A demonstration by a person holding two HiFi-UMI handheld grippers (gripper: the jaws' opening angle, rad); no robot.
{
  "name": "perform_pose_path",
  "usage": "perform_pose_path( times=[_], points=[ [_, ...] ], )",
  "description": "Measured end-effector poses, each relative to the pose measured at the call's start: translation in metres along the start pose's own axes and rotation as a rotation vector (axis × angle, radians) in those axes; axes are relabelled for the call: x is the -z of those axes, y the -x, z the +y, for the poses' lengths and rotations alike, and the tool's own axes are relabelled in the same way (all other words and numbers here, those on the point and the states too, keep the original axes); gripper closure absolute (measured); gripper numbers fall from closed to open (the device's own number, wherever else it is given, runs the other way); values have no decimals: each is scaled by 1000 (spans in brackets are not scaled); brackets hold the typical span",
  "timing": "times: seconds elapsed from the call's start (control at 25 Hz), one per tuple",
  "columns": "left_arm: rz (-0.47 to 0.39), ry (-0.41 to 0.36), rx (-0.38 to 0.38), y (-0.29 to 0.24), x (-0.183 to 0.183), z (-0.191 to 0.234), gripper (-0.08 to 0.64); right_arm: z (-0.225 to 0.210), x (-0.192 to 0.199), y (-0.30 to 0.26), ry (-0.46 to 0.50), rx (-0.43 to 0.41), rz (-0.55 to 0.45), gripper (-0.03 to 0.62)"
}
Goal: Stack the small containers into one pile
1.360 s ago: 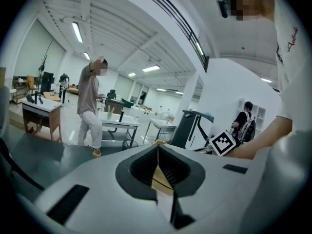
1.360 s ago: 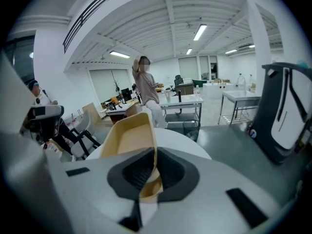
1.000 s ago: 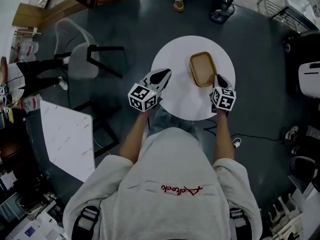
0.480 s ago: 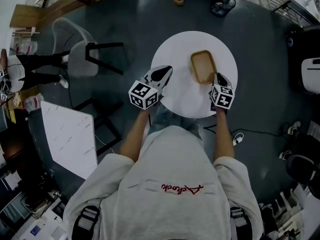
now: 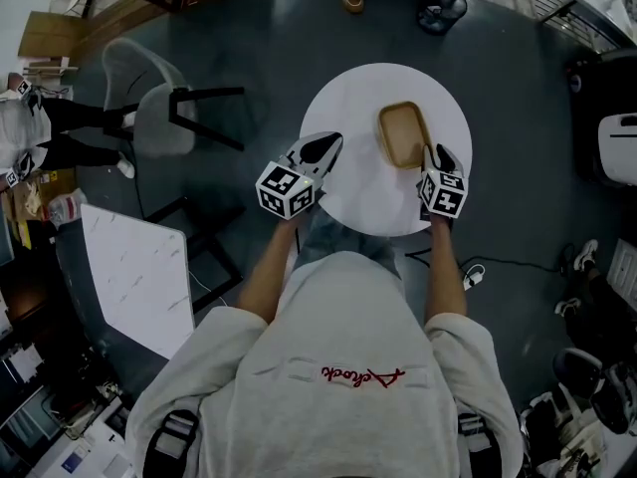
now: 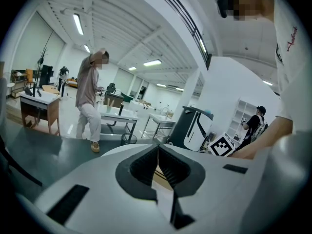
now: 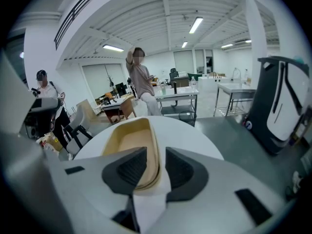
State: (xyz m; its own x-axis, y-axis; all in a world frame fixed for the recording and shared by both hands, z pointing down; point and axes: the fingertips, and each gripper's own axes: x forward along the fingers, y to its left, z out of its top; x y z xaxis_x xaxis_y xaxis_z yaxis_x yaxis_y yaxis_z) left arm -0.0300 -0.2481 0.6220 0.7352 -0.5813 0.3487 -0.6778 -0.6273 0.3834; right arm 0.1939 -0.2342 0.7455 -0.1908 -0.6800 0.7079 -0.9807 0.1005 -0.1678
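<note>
While the tan pile sits on the white table's far right, the right gripper, jaws just opened wide astride its near rim, should back straight off without nudging it; the left gripper hovers near the left edge, jaws together, empty.

A tan oblong container lies on the round white worktop's right half. The right tongs, jaws just opened, straddle its near rim; the left tongs sit well apart, leftward.
</note>
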Motion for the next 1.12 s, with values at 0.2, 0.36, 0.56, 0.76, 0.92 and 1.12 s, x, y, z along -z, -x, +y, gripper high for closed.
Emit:
perform_pose_path(
  times=[0.2,0.36,0.56,0.76,0.92,1.12],
  points=[
    [-6,-10,11,1,-4,-7,548,-1,-8,11,18,18,-28,495],
    [-13,-20,24,-1,-9,-20,548,-1,-16,25,49,22,-60,557],
    [-28,-44,43,-1,-20,-35,548,1,-25,43,62,2,-99,571],
    [-57,-86,60,-1,-38,-51,548,7,-52,72,100,-22,-191,571],
    [-79,-122,69,1,-52,-65,548,18,-76,104,144,-50,-277,571],
    [-108,-147,68,4,-61,-84,548,25,-89,143,195,-72,-345,572]
  ],
)
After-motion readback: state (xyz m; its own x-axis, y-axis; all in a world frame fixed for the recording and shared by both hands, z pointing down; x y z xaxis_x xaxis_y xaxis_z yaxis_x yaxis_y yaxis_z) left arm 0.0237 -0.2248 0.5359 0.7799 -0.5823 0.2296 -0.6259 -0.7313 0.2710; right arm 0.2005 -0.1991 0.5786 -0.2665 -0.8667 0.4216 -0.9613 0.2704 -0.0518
